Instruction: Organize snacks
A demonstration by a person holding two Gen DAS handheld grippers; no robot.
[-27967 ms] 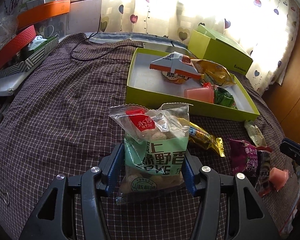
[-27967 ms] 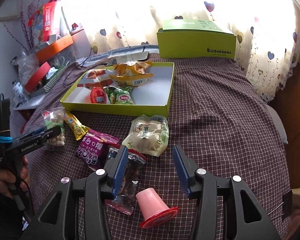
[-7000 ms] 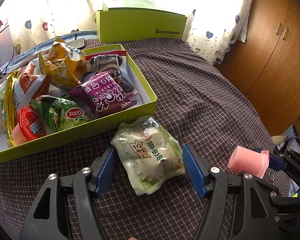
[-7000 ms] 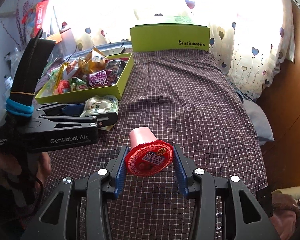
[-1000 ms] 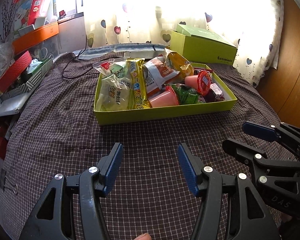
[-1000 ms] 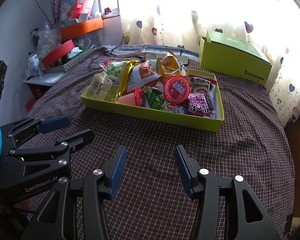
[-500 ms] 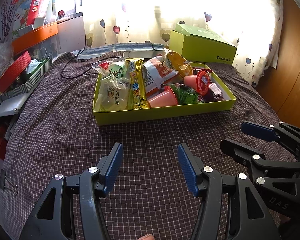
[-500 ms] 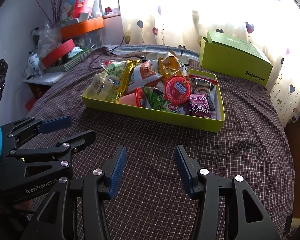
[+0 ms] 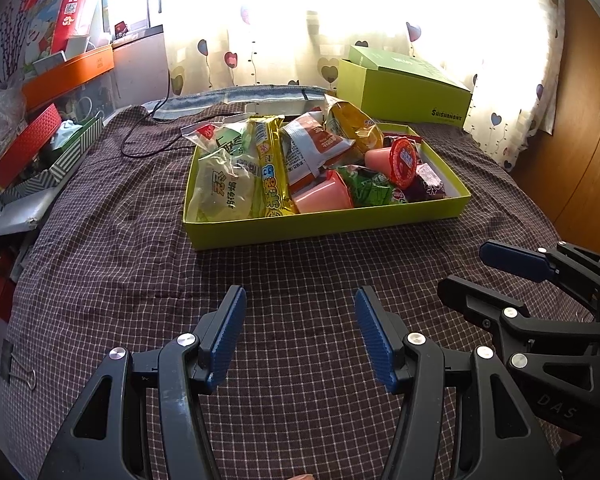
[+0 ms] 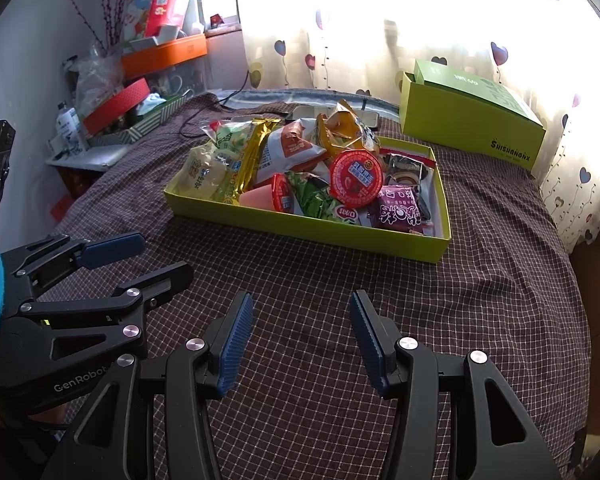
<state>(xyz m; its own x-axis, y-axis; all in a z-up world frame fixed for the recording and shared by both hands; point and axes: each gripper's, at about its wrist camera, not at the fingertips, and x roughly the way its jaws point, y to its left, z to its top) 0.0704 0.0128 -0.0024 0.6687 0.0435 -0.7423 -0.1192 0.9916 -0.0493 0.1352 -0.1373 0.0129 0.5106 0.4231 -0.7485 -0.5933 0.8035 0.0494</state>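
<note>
A shallow lime-green tray (image 9: 324,226) (image 10: 300,226) lies on the checked cloth, filled with snack packets. Among them are a pale green bag (image 9: 224,184), a yellow bar (image 9: 270,168), two pink jelly cups (image 9: 396,158) (image 10: 356,178) and a purple packet (image 10: 398,210). My left gripper (image 9: 300,304) hovers open over bare cloth in front of the tray, nothing between its blue pads. My right gripper (image 10: 302,308) is open too and holds nothing, beside the left one. Each gripper shows from the side in the other's view (image 9: 512,276) (image 10: 144,254).
A closed lime-green box (image 9: 404,88) (image 10: 472,132) stands behind the tray by the heart-print curtain. Cluttered boxes (image 9: 40,140) crowd the left edge, a black cable (image 9: 148,136) trails over the cloth, a binder clip (image 9: 16,368) lies near left. Wooden cabinet (image 9: 588,140) at right.
</note>
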